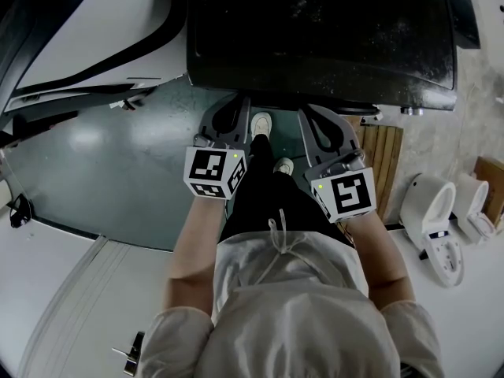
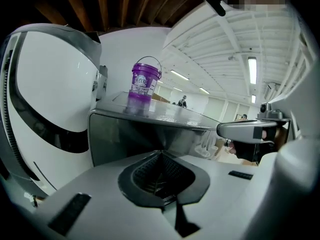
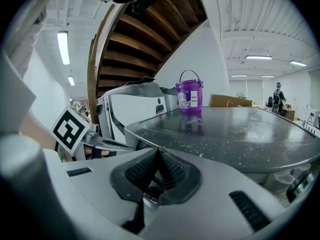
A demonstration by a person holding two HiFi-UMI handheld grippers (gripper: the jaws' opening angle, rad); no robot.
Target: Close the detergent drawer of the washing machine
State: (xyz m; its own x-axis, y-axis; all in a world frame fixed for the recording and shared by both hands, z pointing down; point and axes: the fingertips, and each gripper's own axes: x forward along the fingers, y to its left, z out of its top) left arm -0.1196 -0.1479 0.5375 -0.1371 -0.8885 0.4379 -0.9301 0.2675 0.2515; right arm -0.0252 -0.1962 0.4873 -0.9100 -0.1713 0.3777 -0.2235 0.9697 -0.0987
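The washing machine has a dark, speckled top [image 1: 315,22], and its grey front face [image 2: 125,136] fills the left gripper view. I cannot make out the detergent drawer in any view. A purple bucket [image 2: 145,81] [image 3: 190,96] stands on the machine's top. My left gripper [image 1: 241,102] and right gripper [image 1: 304,110] are held side by side just in front of the machine's front edge, below its top. In both gripper views the ribbed pads [image 2: 150,171] [image 3: 145,171] meet with nothing between them. Neither gripper touches the machine.
A white curved appliance [image 1: 87,30] [image 2: 45,104] stands left of the machine. A wooden slat mat [image 1: 386,152] and white moulded fixtures [image 1: 429,203] are at the right. The green floor [image 1: 94,164] lies to the left, and the person's shoes [image 1: 261,123] show between the grippers.
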